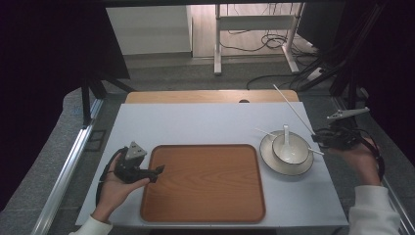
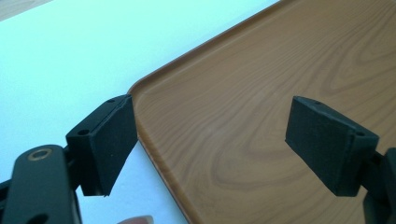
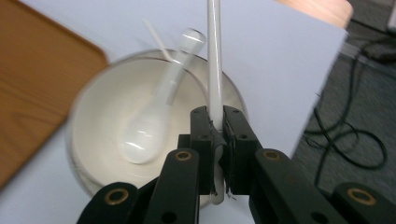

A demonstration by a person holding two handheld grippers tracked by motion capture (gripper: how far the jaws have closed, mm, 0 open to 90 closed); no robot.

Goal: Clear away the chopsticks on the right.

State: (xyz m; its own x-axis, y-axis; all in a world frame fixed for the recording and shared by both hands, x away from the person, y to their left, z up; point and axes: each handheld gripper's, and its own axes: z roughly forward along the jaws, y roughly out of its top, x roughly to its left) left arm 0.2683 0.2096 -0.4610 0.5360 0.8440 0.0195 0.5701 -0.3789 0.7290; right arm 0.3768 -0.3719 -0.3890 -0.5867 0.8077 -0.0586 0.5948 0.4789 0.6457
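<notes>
Chopstick clamped upright between the right gripper pads, above the bowl; left gripper released over the tray.

A white ceramic spoon lay in a white bowl on a plate; black cables trailed across the floor beyond.

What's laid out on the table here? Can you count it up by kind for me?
Trays: 1, wooden tray
Plates: 1, white plate
Bowls: 1, white bowl on the plate
Spoons: 1, white spoon in the bowl
Chopsticks: 2, chopstick in the right gripper, other chopstick on the plate
Total: 6
</notes>
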